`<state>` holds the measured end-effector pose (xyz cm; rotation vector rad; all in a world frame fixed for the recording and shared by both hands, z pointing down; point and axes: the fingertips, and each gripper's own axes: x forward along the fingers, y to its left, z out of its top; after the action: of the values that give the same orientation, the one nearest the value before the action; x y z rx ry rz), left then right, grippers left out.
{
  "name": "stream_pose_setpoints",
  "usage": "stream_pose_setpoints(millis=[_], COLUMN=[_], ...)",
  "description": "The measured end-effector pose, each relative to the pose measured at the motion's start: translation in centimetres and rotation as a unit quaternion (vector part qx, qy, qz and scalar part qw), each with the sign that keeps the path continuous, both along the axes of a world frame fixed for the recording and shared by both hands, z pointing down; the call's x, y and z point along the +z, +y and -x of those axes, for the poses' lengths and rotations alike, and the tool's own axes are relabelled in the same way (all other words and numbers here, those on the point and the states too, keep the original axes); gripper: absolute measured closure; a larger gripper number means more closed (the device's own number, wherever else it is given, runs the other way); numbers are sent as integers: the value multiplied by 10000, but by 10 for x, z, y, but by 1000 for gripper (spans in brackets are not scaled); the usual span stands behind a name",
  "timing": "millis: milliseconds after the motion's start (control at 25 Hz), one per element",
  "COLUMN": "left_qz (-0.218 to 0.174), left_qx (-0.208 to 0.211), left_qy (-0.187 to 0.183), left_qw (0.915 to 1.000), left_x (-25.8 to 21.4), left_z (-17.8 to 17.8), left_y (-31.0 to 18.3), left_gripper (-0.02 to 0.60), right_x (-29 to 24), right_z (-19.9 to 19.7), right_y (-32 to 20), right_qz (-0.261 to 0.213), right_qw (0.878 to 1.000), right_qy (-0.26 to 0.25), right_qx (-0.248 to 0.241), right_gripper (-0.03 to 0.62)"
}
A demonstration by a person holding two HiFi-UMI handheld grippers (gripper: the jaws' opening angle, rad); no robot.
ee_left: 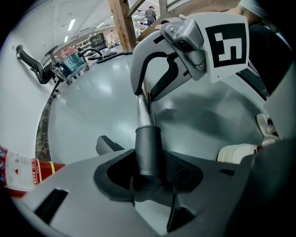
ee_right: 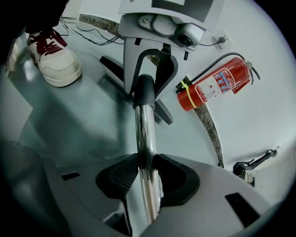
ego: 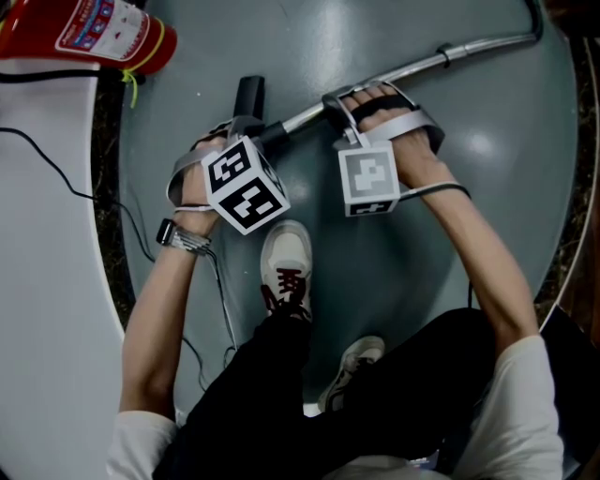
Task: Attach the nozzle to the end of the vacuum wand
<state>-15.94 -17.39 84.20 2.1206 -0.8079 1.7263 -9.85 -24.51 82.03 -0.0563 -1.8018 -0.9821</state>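
shoe [ego: 286, 262]: white with red laces, nearest on the grey floor [ego: 309, 56], just behind the two claws.
left claw [ee_left: 149, 175]: held wide, clamped on the black collar of the nozzle [ee_left: 148, 148].
nozzle: at the wand's near-left end, its collar sleeved over the tube tip. I cannot tell how deep it sits. A flat dark part lies crosswise on the floor just past the left claw.
right claw [ee_right: 147, 178]: narrower, pinching the chrome wand [ee_right: 144, 129] just beside the nozzle collar.
wand axis: a long straight tube. In the head view it runs from the left claw up toward the floor's far right edge, nozzle end pointing left.
fire extinguisher [ego: 94, 28]: red, lying at the floor's far left edge.
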Motion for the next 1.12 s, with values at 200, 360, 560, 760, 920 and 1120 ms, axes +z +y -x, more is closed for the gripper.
stream_pose_setpoints(millis=[200,360,560,760,920,1120], left_qz=[83,80,64,119,14,-255], left_qx=[-128,-291,-724,-706,-604,-424], left_qy=[161,281,569,596,518,415], left_qw=[9998,9992,9957,9957,9968,9979], left_x=[1,2,-1,0,2,4], left_z=[-3,-4,-3,-4,-3,-4], left_y=[1,-1,-6,-6,-7,-12], left_gripper=[397,397,397,397,399,399], right_x=[2,4,2,4,6,9], right_z=[-1,-1,3,3,4,4], right_y=[2,2,-1,0,1,-2], right_qz=[26,56,57,28,13,-13], right_qw=[10000,10000,9999,9999,10000,10000], right_qy=[-16,-34,-65,-45,-47,-28], right_qx=[46,54,110,91,54,52], right_gripper=[445,445,445,445,445,445])
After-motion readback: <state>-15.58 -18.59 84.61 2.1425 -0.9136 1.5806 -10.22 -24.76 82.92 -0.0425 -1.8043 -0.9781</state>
